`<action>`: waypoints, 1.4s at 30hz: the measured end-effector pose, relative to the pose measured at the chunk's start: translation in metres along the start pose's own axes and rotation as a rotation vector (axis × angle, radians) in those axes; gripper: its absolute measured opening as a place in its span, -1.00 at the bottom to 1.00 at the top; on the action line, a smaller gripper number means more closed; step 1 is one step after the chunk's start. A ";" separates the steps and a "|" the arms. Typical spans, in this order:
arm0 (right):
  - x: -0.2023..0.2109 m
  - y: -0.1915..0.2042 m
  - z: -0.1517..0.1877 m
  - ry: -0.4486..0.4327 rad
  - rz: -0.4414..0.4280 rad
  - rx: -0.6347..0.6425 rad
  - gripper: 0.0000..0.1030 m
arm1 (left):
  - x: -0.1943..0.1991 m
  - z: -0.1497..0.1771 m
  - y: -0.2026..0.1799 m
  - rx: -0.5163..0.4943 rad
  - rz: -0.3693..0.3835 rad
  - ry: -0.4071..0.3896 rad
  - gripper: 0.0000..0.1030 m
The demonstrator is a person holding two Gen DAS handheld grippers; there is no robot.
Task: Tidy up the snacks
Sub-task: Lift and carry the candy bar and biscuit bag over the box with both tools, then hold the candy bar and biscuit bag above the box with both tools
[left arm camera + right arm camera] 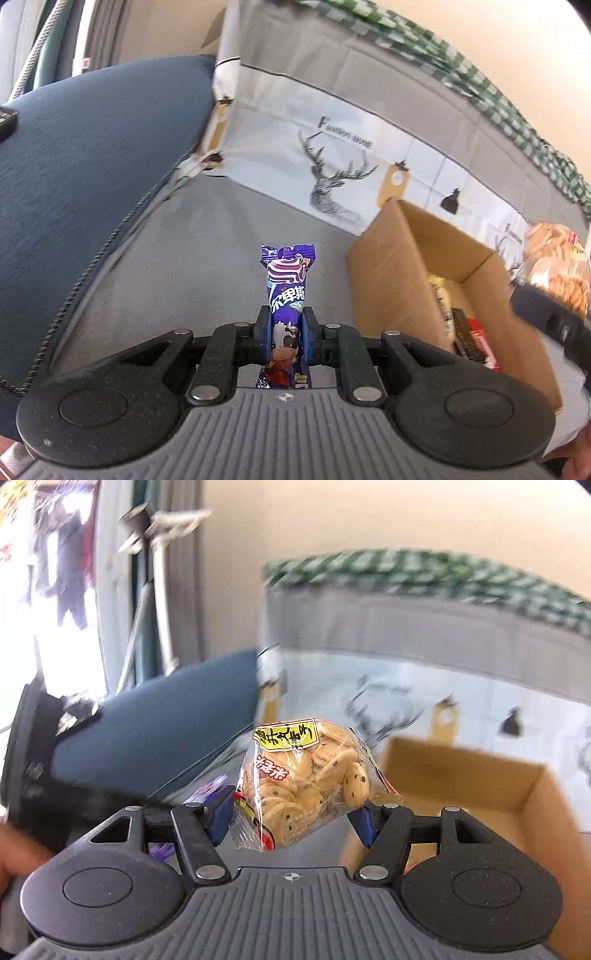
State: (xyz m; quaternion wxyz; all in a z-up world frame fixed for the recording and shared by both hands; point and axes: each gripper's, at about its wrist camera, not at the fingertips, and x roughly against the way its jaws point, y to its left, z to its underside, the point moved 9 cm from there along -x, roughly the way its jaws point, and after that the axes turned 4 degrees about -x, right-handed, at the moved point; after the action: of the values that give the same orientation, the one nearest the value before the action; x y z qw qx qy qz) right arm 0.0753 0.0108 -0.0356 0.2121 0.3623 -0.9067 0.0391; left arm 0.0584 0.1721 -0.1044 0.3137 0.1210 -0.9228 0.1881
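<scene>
Right now each gripper carries 1 snack above a grey sofa seat [207,236]. The left gripper [287,334] has its 2 jaws drawn in narrow, pinching a purple candy bar [288,295] around its lower middle. That bar stands upright between the blue pads [308,336], its crimped top end pointing away from the camera, a cartoon cow printed on the wrapper where the pads press it.

Just to the right of the bar sits an open cardboard box [391,280] on the seat. Inside it, against the near wall, lie a few packets, 1 yellowish and 1 dark with red; their labels are too small to read. Beyond the box, at the right edge of the left view, the cookie bag [554,266] shows above the dark body of the other tool.

The right gripper [295,814] holds that clear cookie bag [306,775] with its jaws set fairly wide, the blue pads [221,812] pressing the bag's lower sides. The bag is full of small round cookies with dark chips and carries a yellow label at its top. It hangs to the left of the box [480,775], not over the opening.

A dark blue cushion [92,166] lies on the left. Behind the seat hangs a pale cloth with a deer drawing [332,181].
</scene>
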 end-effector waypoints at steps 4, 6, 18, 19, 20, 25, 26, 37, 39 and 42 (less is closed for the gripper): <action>0.015 -0.050 -0.005 -0.055 0.066 -0.088 0.28 | 0.002 -0.006 -0.023 -0.014 0.038 -0.027 -0.68; 0.021 -0.072 0.004 -0.054 0.092 -0.152 0.28 | 0.002 -0.009 -0.035 -0.021 0.061 -0.043 -0.68; 0.046 -0.122 0.017 -0.054 0.164 -0.226 0.28 | 0.005 -0.018 -0.103 -0.042 0.204 -0.130 -0.68; 0.049 -0.126 0.017 -0.060 0.174 -0.221 0.28 | 0.004 -0.018 -0.110 -0.046 0.216 -0.136 -0.68; 0.051 -0.129 0.016 -0.066 0.184 -0.214 0.28 | 0.004 -0.017 -0.115 -0.053 0.224 -0.140 -0.68; 0.057 -0.142 0.019 -0.077 0.220 -0.198 0.28 | -0.002 -0.013 -0.139 -0.078 0.262 -0.143 -0.68; 0.058 -0.144 0.020 -0.078 0.224 -0.201 0.28 | -0.004 -0.012 -0.141 -0.082 0.265 -0.142 -0.68; 0.058 -0.164 0.026 -0.077 0.266 -0.221 0.28 | -0.012 -0.008 -0.158 -0.113 0.286 -0.141 -0.68; 0.056 -0.164 0.025 -0.079 0.269 -0.218 0.28 | -0.014 -0.008 -0.158 -0.114 0.286 -0.141 -0.68; 0.055 -0.164 0.024 -0.083 0.270 -0.217 0.28 | -0.016 -0.007 -0.158 -0.103 0.289 -0.137 -0.68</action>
State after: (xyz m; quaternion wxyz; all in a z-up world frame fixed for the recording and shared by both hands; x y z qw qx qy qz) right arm 0.1412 -0.1506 -0.0484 0.2054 0.2136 -0.9540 -0.0460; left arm 0.1283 0.0348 -0.0665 0.2256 -0.0168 -0.9582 0.1751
